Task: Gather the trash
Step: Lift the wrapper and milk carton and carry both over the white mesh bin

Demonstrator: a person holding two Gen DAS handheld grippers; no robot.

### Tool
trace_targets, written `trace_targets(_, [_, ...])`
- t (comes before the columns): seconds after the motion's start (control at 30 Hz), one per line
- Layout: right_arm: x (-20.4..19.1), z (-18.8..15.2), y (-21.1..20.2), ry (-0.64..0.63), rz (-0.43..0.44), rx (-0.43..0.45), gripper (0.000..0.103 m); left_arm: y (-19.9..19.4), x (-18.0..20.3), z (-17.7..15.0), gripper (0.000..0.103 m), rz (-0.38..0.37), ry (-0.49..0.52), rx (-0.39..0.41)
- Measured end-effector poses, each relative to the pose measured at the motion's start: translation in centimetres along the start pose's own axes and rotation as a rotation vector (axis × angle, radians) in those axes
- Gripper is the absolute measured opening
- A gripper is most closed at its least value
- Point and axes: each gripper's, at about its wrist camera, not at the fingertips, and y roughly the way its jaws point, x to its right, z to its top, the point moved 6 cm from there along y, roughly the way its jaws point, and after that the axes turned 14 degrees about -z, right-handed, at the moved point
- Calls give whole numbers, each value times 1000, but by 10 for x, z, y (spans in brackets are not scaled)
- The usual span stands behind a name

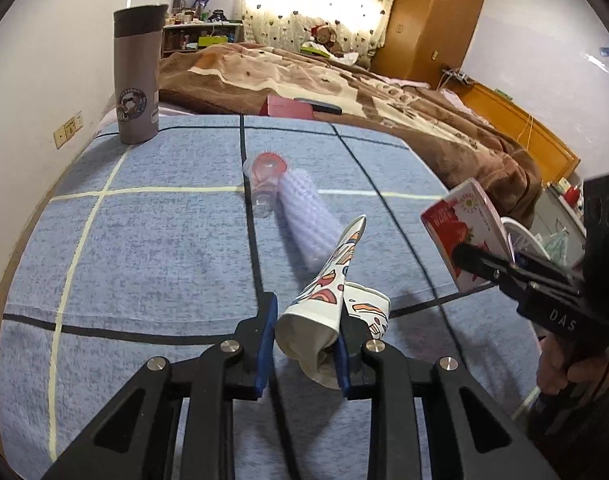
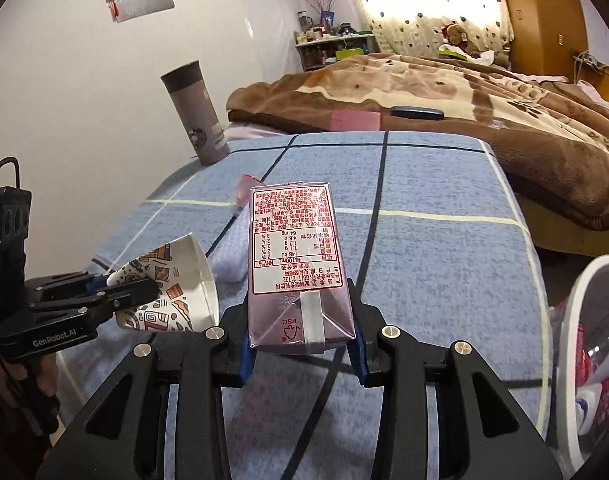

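- Left gripper (image 1: 304, 344): clenched on a flattened paper cup (image 1: 324, 292), held above the blue checked counter (image 1: 144, 240).
- Right gripper (image 2: 302, 344): grasping a pink drink carton (image 2: 296, 256) by its sides, raised off the counter.
- On the counter beyond: a clear plastic cup (image 1: 264, 176) beside a white foam sleeve (image 1: 304, 216); a grey tumbler (image 1: 138, 76) upright at the far corner.
- Far right: a white-rimmed bin (image 2: 584, 344), apparently holding red wrappers.

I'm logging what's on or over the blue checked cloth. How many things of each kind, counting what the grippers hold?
Paper cup: 1, squashed in the left gripper
Milk carton: 1, in the right gripper
Tumbler: 1, upright
Clear bottle: 1, lying down
White knitted sleeve: 1
Total: 5
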Motion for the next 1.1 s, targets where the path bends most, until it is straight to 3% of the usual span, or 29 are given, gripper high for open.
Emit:
trace_targets(0.27, [26, -6, -20, 56, -27, 25, 38, 5, 40, 7, 27, -38, 37, 22])
trace_targets(0.83, [110, -17, -64, 150, -194, 86, 38, 57, 157, 26, 27, -177, 136, 16])
trace_targets(1.1, [153, -24, -79, 204, -281, 98, 38, 87, 203, 27, 27, -230, 184, -23])
